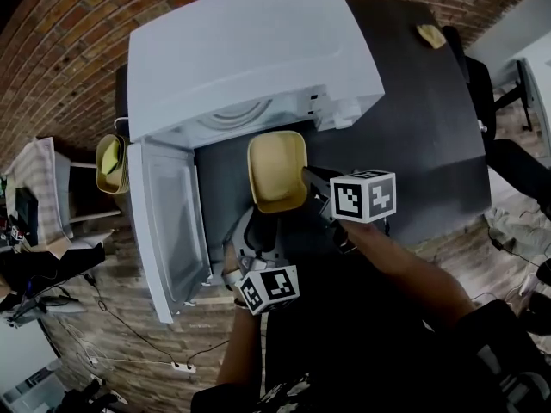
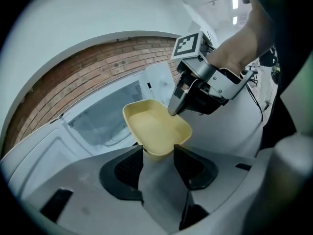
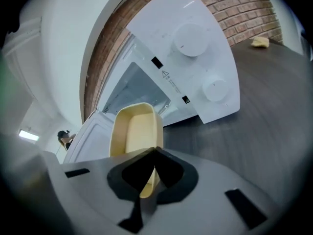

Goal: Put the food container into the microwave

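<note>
The dark worktop (image 1: 413,144) stood against a brick wall (image 3: 234,9) and carried a white microwave (image 1: 241,50). The microwave's door (image 1: 168,222) was swung wide open to the left in the head view, and its cavity gaped toward the person. In the right gripper view its control panel (image 3: 195,58) with two round knobs sat to the right of the opening.

The yellow food container (image 1: 277,170), an empty tray with rounded corners, was just in front of the open cavity and beside the open door, still outside the microwave. It was held over the worktop, its long side pointing at the opening.

The right gripper (image 1: 308,175) was clenched on the container. In its own view the jaws of the right gripper (image 3: 154,153) met on the side wall of the container (image 3: 134,131) at its near end. The left gripper view showed that same gripper (image 2: 175,109) coming down onto the tray's far rim.

The left gripper (image 1: 258,235) waited below the container's near end, released. In its own view the jaws of the left gripper (image 2: 158,153) stood wide apart, with the end of the container (image 2: 156,126) just at their tips and not clamped.

A small yellowish lump (image 1: 430,34) lay at the far corner of the worktop, well apart from everything else.
</note>
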`<state>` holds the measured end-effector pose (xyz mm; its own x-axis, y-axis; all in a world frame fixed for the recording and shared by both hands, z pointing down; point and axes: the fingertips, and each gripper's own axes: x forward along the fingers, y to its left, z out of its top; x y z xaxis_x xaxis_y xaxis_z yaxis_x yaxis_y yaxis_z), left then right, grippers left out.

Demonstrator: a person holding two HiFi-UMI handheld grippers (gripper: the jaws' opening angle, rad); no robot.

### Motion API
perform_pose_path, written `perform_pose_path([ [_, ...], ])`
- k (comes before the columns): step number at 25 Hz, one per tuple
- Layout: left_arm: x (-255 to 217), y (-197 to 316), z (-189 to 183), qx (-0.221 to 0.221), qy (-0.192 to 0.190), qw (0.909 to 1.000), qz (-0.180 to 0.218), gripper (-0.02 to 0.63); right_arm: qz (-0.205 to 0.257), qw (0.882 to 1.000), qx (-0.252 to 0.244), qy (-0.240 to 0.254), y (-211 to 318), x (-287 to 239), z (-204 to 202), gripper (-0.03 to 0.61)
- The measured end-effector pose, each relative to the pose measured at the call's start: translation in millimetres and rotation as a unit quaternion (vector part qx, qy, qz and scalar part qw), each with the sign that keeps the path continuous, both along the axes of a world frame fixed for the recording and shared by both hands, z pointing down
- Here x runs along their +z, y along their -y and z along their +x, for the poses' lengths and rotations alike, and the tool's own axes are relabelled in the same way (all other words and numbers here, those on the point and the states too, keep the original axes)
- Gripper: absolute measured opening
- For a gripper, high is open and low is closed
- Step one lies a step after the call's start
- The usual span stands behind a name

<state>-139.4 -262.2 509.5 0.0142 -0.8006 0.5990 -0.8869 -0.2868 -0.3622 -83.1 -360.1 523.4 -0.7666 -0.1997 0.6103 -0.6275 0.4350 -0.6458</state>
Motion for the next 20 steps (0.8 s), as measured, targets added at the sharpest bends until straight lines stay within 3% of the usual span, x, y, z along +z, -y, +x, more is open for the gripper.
perform_pose_path([
  [7, -6.5, -1.7, -8.6, 0.073, 0.06, 0.9951, 0.029, 0.187, 0.059, 0.997, -0.029, -0.05, 11.2, -7.7, -31.1, 0.066],
  [12, 14.2, 5.2, -12.7, 0.13, 0.108, 0.9853, -0.024, 0.187, 0.059, 0.993, -0.053, -0.086, 11.1, -4.9, -49.9, 0.066],
  [20, 46.6, 15.7, -15.0, 0.208, 0.129, 0.9632, -0.11, 0.177, 0.023, 0.982, -0.094, -0.161, 22.9, 17.1, -70.3, 0.066],
])
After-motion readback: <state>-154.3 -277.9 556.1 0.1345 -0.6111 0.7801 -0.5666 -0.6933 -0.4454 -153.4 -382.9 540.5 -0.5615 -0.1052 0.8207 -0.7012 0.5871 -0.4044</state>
